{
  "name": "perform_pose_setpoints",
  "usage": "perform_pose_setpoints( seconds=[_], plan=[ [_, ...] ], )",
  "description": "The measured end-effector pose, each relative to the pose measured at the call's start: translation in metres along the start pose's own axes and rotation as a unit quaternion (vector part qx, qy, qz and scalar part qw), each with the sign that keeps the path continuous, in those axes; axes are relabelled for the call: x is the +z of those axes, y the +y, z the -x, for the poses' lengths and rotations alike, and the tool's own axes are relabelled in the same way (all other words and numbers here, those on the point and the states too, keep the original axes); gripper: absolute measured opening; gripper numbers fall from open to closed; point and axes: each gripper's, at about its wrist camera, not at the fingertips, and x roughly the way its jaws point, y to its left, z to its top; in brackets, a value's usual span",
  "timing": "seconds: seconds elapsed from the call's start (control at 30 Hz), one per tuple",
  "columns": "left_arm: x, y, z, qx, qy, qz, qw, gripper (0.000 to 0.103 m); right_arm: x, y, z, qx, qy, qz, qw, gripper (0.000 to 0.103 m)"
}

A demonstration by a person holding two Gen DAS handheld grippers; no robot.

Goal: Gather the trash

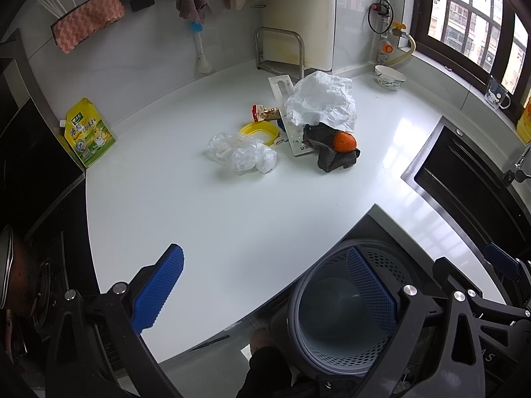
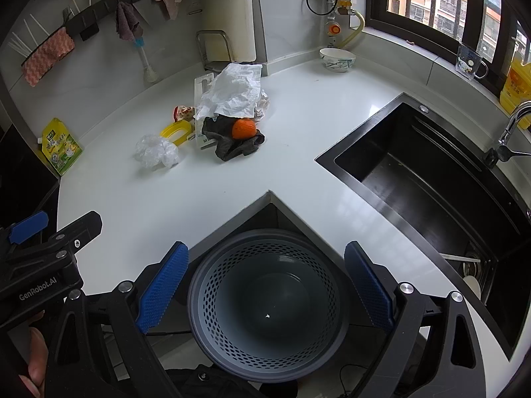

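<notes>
On the counter lie crumpled paper, a plastic bag and an orange. Below its edge stands a bin. Both the left gripper and the right gripper gape wide, holding nothing.

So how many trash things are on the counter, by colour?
White: 2, crumpled paper, flat package
Clear: 1, plastic wrap
Yellow: 1, ring
Orange: 1, peel
Dark grey: 1, cloth
Red-printed: 1, wrapper
Total: 7
</notes>
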Motion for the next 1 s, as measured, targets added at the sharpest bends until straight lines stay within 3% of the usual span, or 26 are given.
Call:
perform_pose_setpoints(
  seconds=[0.47,0.77,1.0],
  plan=[
    [0.005,0.026,-0.014,0.01,0.007,0.016,0.9998,0.097,0.007,0.013,-0.018,0.019,0.007,0.002,1.0,0.091],
    [0.018,0.062,-0.054,0.021,0.026,0.033,0.9989,0.097,0.018,0.018,-0.054,0.042,0.003,0.016,0.999,0.091],
    [0.04,0.072,-0.097,0.015,0.03,0.024,0.9992,0.097,0.054,0.019,-0.097,0.033,0.011,0.013,0.999,0.091]
  ],
)
